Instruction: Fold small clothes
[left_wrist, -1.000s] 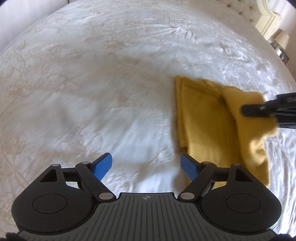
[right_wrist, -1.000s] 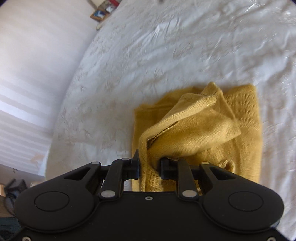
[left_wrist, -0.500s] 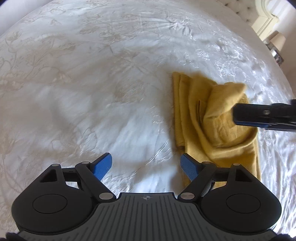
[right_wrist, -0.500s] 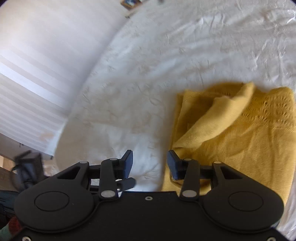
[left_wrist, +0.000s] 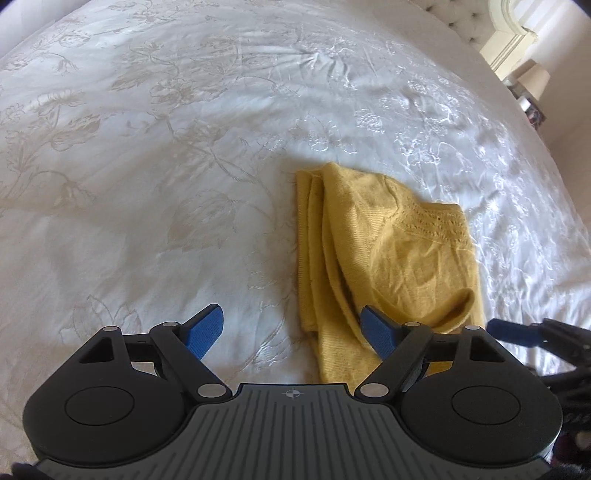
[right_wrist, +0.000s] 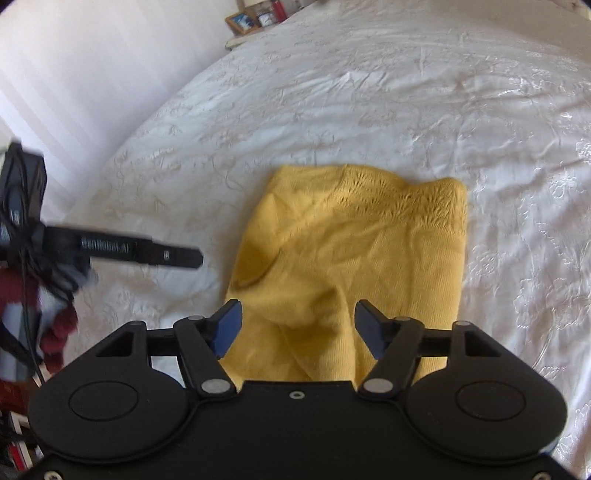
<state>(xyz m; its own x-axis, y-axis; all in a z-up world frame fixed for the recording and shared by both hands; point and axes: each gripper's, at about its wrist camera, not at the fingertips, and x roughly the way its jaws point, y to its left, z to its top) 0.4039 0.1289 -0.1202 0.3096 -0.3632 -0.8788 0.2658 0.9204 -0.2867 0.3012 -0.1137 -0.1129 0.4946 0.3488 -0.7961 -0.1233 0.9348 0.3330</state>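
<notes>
A small mustard-yellow knit garment (left_wrist: 388, 258) lies folded in a rough rectangle on the white bedspread; it also shows in the right wrist view (right_wrist: 354, 266). My left gripper (left_wrist: 293, 330) is open and empty, just left of the garment's near edge. My right gripper (right_wrist: 297, 325) is open and empty, hovering over the garment's near end. One right finger (left_wrist: 513, 332) shows at the right edge of the left wrist view. One left finger (right_wrist: 162, 254) shows left of the garment in the right wrist view.
The white embroidered bedspread (left_wrist: 184, 166) fills both views. A headboard and a lamp (left_wrist: 532, 77) stand at the far right. A picture frame and small items (right_wrist: 255, 18) sit on a shelf beyond the bed. A white wall (right_wrist: 92, 74) runs along the left.
My right gripper was shut on a fold of the garment a second ago. It laid the fold down, opened and pulled back. The garment now lies flat. The left gripper stayed open.
</notes>
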